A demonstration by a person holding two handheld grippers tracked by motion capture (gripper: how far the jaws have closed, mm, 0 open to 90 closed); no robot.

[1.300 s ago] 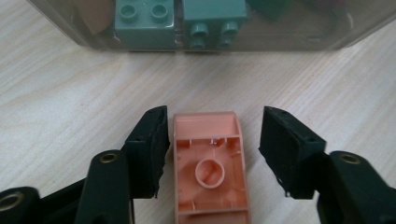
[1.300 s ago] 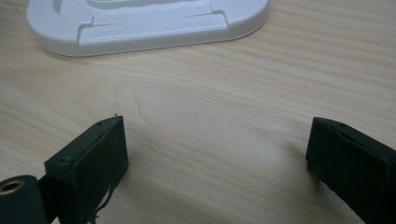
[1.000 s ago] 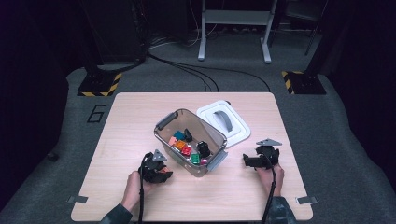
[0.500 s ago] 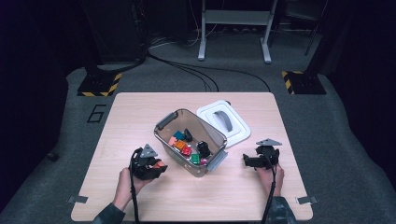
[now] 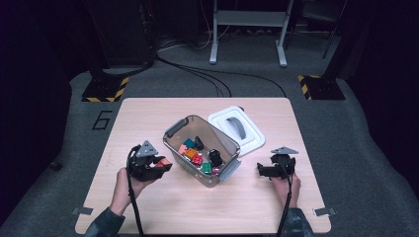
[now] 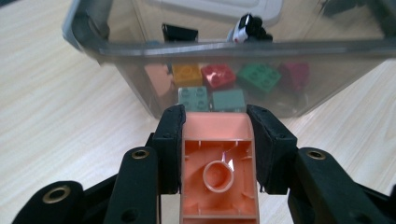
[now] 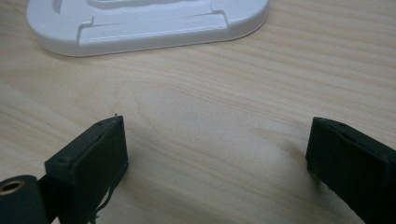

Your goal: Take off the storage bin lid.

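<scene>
Since the earlier frames, the left gripper [image 5: 157, 167] has lifted off the table [image 5: 148, 207] and drawn back toward the table's left side, while the right gripper [image 5: 264, 170] has stayed where it was. The left gripper's jaws are pinched on a salmon-orange brick [image 6: 218, 163], held hollow side up just short of the clear bin [image 5: 174, 133]; the brick's lower edge is cut off at the bottom of the left gripper view. Through the bin's smoky wall the contents blur: a yellow-orange brick [image 6: 187, 72], a red one [image 6: 218, 74], a green one [image 6: 257, 77], a dark red one [image 6: 294, 73] and two grey-green pieces [image 6: 210, 98], with a small black-and-white object [image 6: 247, 27] hard to identify behind the rim. The right gripper rests near the table's right edge, its jaws spread wide over bare wood, with nothing between them. The white lid [image 5: 247, 129] lies flat just behind the bin, its far side cropped in the right gripper view. The pale wooden table stands on grey carpet, beside a painted numeral six [image 5: 102, 120], black-and-yellow striped bases [image 5: 104, 90] and cables [image 5: 207, 74] trailing into a dark room.
</scene>
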